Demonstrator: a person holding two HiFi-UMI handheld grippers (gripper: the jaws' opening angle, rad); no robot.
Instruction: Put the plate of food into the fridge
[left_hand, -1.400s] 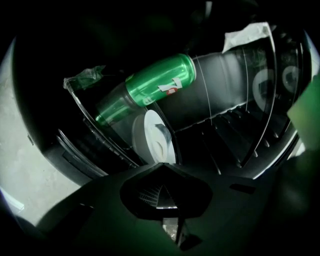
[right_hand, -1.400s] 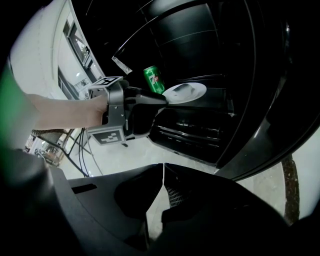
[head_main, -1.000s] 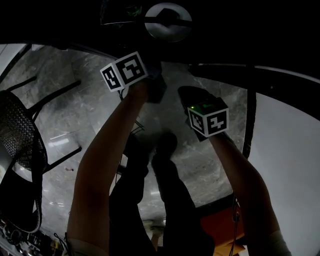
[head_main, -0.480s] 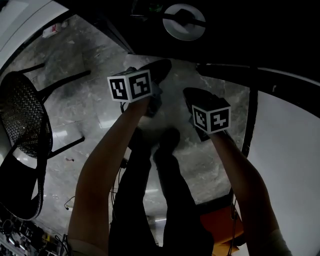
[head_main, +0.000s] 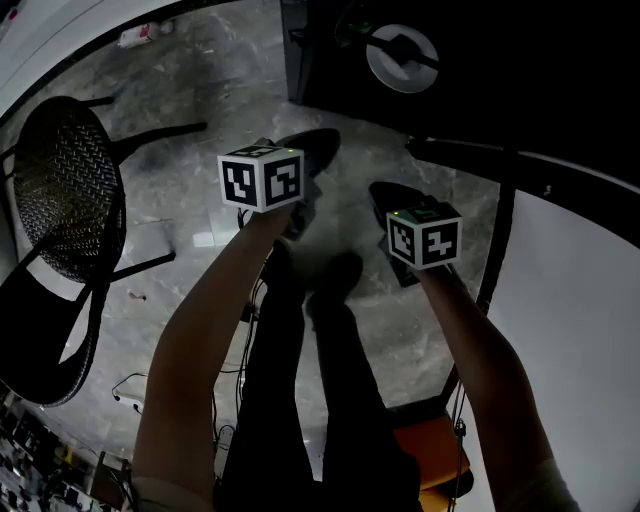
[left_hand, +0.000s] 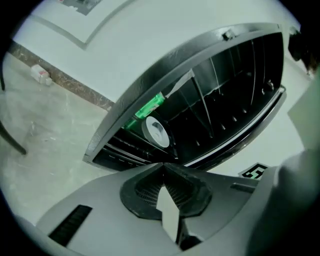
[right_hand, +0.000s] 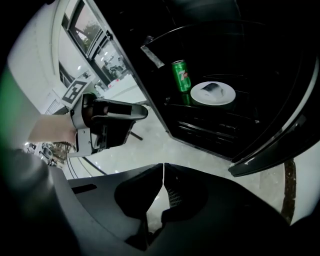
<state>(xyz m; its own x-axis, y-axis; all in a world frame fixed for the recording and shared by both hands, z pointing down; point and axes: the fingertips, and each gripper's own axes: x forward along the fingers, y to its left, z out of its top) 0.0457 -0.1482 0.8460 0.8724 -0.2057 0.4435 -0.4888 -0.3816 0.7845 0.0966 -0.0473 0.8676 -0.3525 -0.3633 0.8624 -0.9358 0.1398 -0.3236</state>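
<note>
The round white plate lies flat on a black wire shelf inside the black, dark-walled fridge, towards the left of that shelf. A small dark piece of food sits near its middle; what it is cannot be made out. The fridge stands open at the front, its unlit inside showing several wire shelves one above another, with the plate on an upper one.

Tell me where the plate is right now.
In the right gripper view the plate sits on a shelf inside the open fridge, just right of the green can; in the head view it is at the top.
</note>
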